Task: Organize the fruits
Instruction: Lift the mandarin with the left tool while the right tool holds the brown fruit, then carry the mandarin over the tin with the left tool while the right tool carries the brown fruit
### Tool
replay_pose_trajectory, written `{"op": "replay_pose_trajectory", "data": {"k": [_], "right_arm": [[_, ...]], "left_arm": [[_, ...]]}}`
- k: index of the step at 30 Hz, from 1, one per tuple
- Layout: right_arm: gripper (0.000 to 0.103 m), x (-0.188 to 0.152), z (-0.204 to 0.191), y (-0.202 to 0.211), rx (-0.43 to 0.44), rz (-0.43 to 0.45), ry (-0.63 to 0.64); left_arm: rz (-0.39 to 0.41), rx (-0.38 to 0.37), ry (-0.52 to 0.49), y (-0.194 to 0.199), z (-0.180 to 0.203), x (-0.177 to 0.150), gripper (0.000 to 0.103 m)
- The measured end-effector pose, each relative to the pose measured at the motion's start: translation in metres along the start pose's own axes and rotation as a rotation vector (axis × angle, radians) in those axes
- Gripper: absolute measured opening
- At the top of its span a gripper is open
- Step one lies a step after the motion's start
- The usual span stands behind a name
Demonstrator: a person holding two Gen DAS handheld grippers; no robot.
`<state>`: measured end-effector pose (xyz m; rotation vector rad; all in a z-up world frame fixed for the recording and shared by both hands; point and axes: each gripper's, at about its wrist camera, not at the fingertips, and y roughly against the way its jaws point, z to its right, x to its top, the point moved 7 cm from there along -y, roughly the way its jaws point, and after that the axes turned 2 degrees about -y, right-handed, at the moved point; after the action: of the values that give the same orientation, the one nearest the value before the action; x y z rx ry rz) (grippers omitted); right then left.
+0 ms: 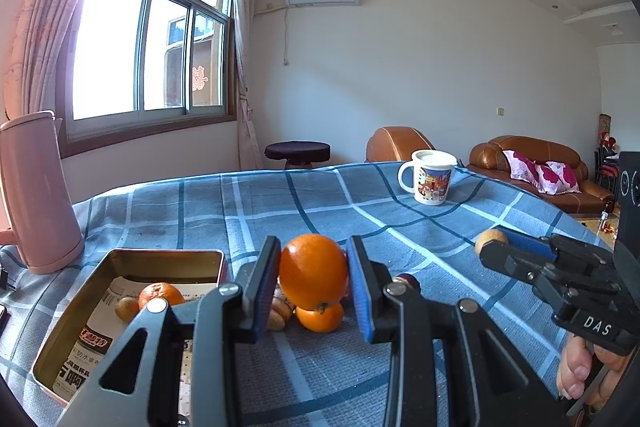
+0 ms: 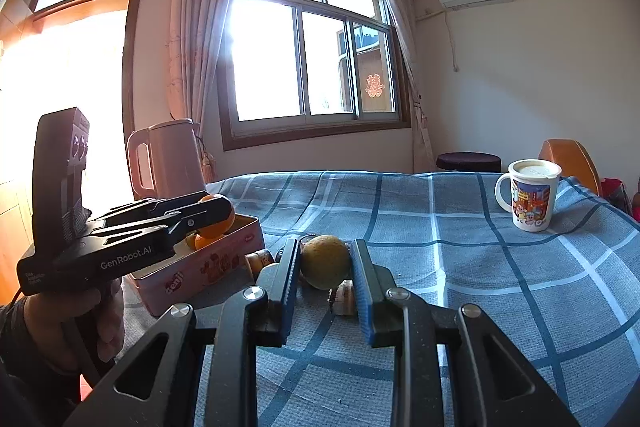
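Left wrist view shows the left claw (image 1: 314, 273) squeezing a big orange (image 1: 313, 271) between its two blue pads, lifted above the blue checked tablecloth (image 1: 280, 211). This orange is round, and its little stem dot points down and toward the camera. Under it sit a smaller orange (image 1: 320, 317) and some pale peeled pieces (image 1: 280, 311) on the cloth. Left of the claw is an open metal tin (image 1: 72, 327), which holds a bumpy tangerine (image 1: 160, 294), a small yellow-brown fruit (image 1: 126, 308) and a printed paper (image 1: 86, 351) with Chinese writing that I cannot read. The right claw (image 1: 494, 243) comes in from the right with "DAS" on its black body and a person's fingers (image 1: 576, 371) below it. It is clamped on a small yellow-brown round fruit (image 1: 490, 239). Right wrist view shows this same fruit (image 2: 325, 261) pinched tight between the blue pads of the right claw (image 2: 326, 263), up off the cloth. It is round, so no way looks longer. On the left, the black body of the left claw (image 2: 208, 213) says "GenRobot.AI", and it holds the orange (image 2: 218, 223) over the pink tin (image 2: 200, 267), whose side says "denji" in red letters. Farther back stand a pink kettle (image 2: 168, 159) and a white cartoon mug (image 2: 530, 199) with a lid.
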<state>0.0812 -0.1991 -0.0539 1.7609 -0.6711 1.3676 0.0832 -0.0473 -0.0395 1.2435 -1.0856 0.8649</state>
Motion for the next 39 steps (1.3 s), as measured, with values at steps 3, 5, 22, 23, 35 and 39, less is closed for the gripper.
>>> {"op": "replay_pose_trajectory", "data": {"k": [3,5,22,23,35,39], "right_arm": [[0.027,0.0,0.001,-0.002,-0.004,-0.008,-0.004],[0.027,-0.001,0.0,-0.003,-0.011,-0.014,0.004],[0.027,0.008,-0.018,-0.008,-0.004,-0.034,0.039],[0.027,0.009,-0.02,-0.009,-0.001,-0.034,0.045],[0.027,0.019,-0.048,-0.028,0.041,-0.049,0.108],[0.027,0.023,-0.057,-0.033,0.055,-0.052,0.121]], "left_arm": [[-0.001,0.002,0.001,0.001,-0.001,0.0,0.035],[-0.002,0.005,0.003,0.002,-0.003,-0.001,0.035],[-0.02,0.035,0.029,0.006,-0.024,-0.004,0.035],[-0.021,0.039,0.031,0.006,-0.025,-0.004,0.035],[-0.035,0.068,0.057,0.009,-0.048,-0.009,0.035],[-0.041,0.073,0.07,0.01,-0.055,-0.01,0.035]]}}
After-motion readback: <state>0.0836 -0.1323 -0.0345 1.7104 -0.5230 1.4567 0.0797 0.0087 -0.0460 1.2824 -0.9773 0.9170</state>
